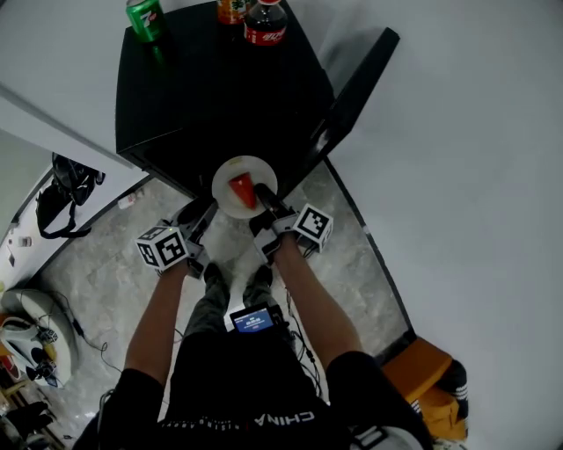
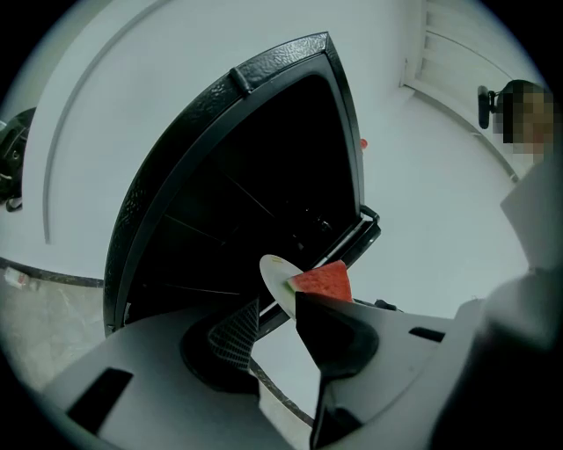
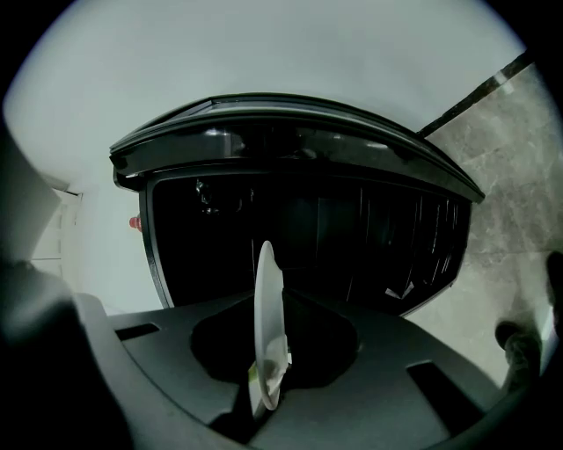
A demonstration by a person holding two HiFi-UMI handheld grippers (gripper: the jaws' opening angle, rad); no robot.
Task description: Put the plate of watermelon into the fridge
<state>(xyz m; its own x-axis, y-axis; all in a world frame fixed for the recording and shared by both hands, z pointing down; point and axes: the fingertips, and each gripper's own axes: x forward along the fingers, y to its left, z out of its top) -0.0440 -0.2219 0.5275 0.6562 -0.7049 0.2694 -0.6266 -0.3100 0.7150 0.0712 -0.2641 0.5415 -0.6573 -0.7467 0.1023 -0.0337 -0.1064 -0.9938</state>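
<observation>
A white plate (image 1: 229, 178) with a red watermelon wedge (image 1: 242, 188) hangs in front of the open black fridge (image 1: 220, 88), whose door (image 1: 352, 88) swings out to the right. My right gripper (image 1: 264, 206) is shut on the plate's near rim. In the right gripper view the plate (image 3: 266, 308) stands edge-on between the jaws of the right gripper (image 3: 264, 387), with the dark fridge interior (image 3: 308, 228) ahead. My left gripper (image 1: 201, 215) sits just left of the plate, open and holding nothing. In the left gripper view, the plate (image 2: 274, 274) and wedge (image 2: 324, 281) lie beyond the left gripper (image 2: 281, 338).
On the fridge top stand a green can (image 1: 145, 18), an orange bottle (image 1: 231, 9) and a cola bottle (image 1: 265, 22). A black bag (image 1: 62, 198) lies on the floor at left. An orange object (image 1: 422, 369) sits at lower right. White walls flank the fridge.
</observation>
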